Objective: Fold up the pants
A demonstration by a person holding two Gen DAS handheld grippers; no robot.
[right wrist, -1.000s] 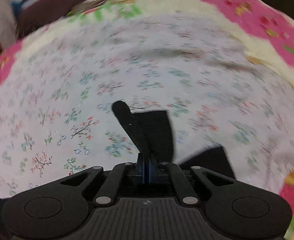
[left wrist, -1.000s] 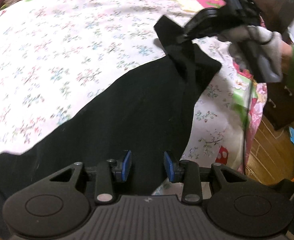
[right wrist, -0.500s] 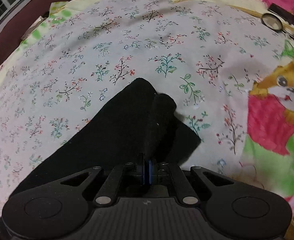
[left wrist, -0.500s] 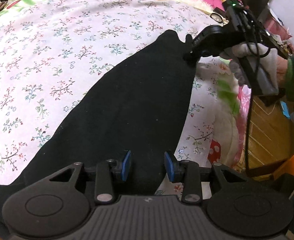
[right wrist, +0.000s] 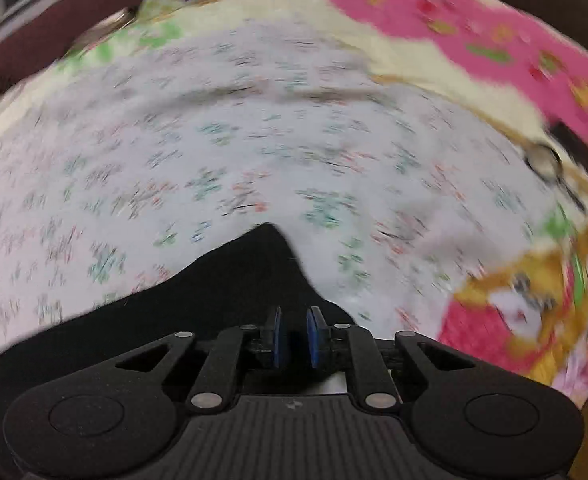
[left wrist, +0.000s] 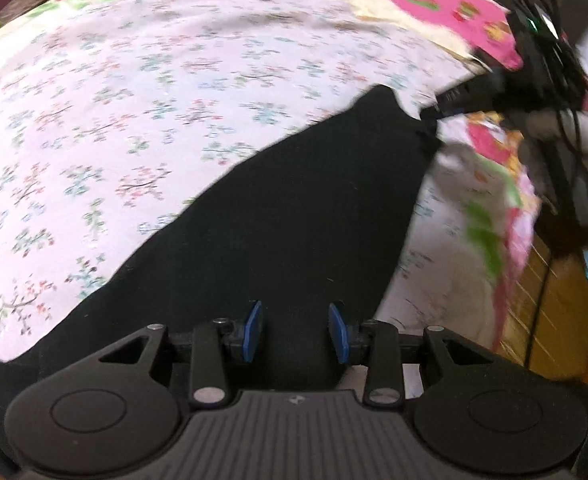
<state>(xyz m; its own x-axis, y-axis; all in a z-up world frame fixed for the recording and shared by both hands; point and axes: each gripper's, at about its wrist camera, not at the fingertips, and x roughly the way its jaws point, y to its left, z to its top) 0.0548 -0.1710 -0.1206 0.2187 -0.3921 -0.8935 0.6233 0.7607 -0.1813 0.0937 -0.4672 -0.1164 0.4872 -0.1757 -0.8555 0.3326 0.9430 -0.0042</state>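
Black pants (left wrist: 286,216) lie flat along the floral bedsheet (left wrist: 134,120), stretching from near me to a far corner. My left gripper (left wrist: 295,332) is open and empty, its blue pads just above the near end of the pants. In the left wrist view my right gripper (left wrist: 433,110) is at the far right corner of the pants. In the right wrist view the right gripper (right wrist: 294,336) has its blue pads slightly apart, with the pants (right wrist: 214,288) under and ahead of them; nothing is clamped between the pads.
The bed's right edge (left wrist: 505,240) drops to a wooden floor (left wrist: 553,312). A pink patterned blanket (right wrist: 453,32) covers the far side. A magnifying glass (right wrist: 541,158) lies on the bed at the right. Both views are motion-blurred.
The right gripper has laid the lifted pant leg end down flat on the bed and its pads have parted, letting go of the cloth. The left gripper stays open.
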